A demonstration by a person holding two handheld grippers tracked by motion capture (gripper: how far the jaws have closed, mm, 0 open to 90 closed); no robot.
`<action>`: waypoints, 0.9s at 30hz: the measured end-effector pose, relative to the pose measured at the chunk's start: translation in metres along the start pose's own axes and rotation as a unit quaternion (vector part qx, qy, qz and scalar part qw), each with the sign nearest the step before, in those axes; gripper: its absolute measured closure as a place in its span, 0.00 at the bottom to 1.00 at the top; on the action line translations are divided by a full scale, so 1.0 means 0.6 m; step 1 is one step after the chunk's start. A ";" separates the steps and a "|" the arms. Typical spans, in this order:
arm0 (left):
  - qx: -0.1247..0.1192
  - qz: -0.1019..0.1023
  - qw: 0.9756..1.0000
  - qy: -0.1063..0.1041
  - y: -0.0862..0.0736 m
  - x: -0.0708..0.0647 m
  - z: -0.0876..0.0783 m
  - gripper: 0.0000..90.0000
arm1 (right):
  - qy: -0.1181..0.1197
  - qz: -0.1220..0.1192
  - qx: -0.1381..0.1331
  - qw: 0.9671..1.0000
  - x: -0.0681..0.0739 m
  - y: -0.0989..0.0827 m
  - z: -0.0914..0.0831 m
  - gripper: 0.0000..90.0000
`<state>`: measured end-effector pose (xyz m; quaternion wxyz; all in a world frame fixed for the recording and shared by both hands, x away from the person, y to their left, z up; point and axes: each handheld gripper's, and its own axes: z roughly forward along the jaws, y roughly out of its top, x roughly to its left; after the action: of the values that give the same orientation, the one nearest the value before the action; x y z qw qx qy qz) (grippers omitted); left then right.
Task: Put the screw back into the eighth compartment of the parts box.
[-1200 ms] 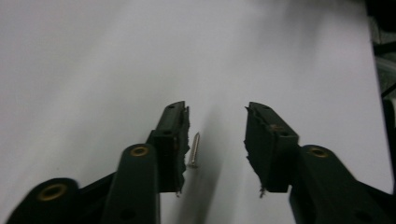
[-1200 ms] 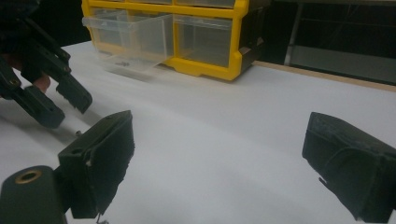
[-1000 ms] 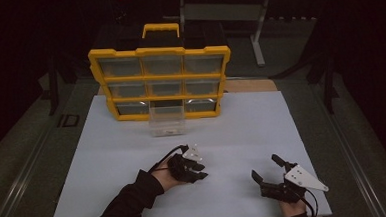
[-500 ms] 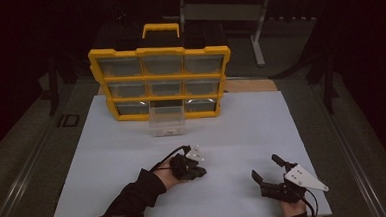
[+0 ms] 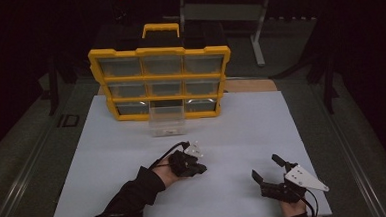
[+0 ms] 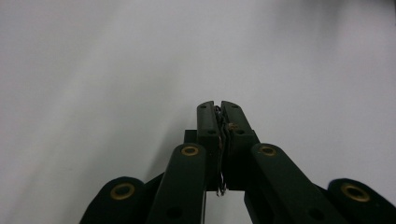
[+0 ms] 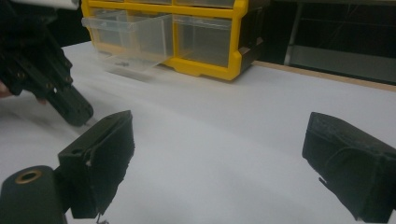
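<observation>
The left tool [image 5: 198, 168] has just pressed its jaws together on a tiny dark metal piece [image 6: 223, 140] low over the white worktop [image 5: 242, 131], the clear plastic drawer [image 5: 167, 124] pulled out ahead awaits it, and the right tool [image 5: 268, 170] idles spread.

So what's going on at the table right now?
A person works two grippers on a white table in front of a yellow drawer cabinet, whose clear bottom-middle drawer is pulled out. The left gripper has just closed, tips down on the table; whether it pinches anything is too small to tell. The right gripper rests open, holding nothing.
</observation>
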<state>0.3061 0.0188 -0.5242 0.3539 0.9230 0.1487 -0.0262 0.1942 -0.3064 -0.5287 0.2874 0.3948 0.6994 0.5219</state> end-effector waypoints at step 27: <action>-0.081 -0.017 0.996 0.028 0.060 0.035 -0.126 0.96 | 0.001 0.000 0.000 1.000 0.000 0.000 0.001 0.10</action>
<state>0.3322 0.0487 -0.4472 0.4227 0.8891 0.1755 0.0055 0.1945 -0.3062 -0.5289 0.2866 0.3942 0.7000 0.5219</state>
